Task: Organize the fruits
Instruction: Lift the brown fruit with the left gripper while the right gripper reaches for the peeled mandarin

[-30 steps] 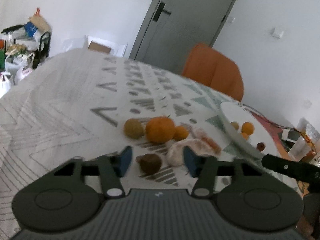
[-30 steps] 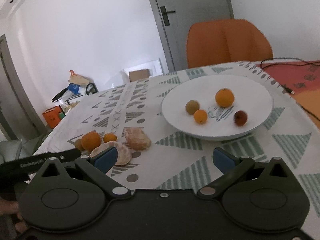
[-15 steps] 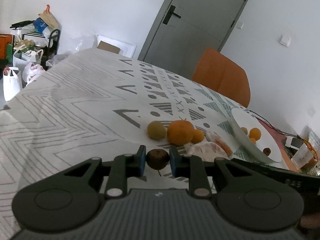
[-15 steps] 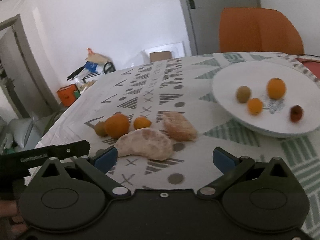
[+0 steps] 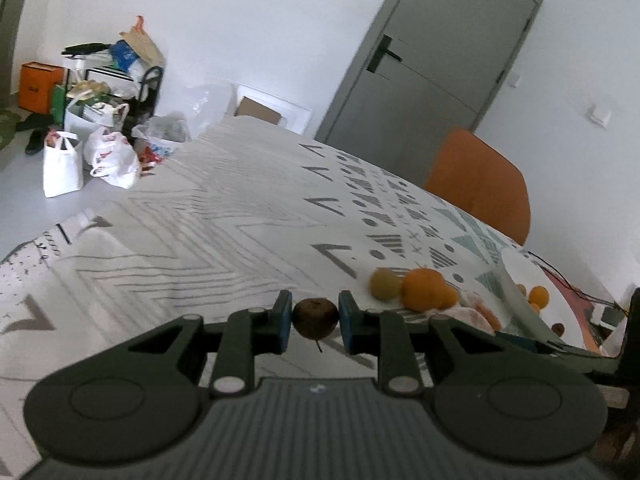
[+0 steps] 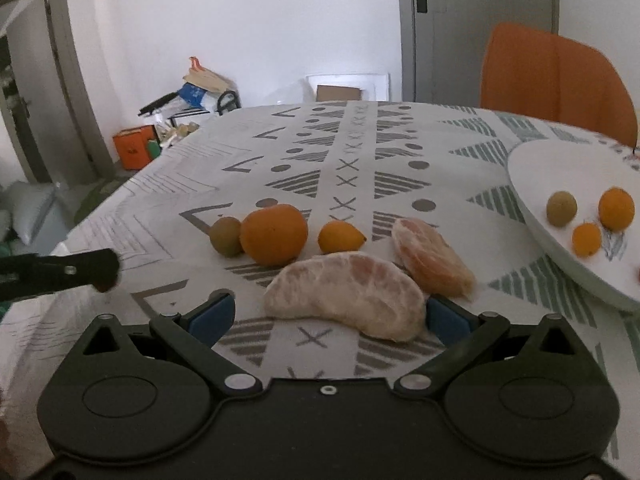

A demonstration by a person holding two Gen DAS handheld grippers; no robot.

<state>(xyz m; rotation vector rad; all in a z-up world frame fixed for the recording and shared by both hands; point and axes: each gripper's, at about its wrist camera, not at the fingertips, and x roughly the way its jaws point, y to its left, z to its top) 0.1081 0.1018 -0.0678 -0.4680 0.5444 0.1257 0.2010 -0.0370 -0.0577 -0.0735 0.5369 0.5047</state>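
The left claw [image 5: 314,323] gripped a dark brown fruit [image 5: 315,317]; best carried level to the white plate [image 6: 532,204]. The right claw [image 6: 328,314] stood open around a peeled pomelo segment [image 6: 346,294].

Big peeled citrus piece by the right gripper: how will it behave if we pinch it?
The peeled citrus piece shows bare membrane and no rind, so it is probably soft and would squash or tear under a hard pinch. Its curved, flat-lying shape looks unlikely to roll. The open right gripper barely spans it, so a grip across its length may slip.
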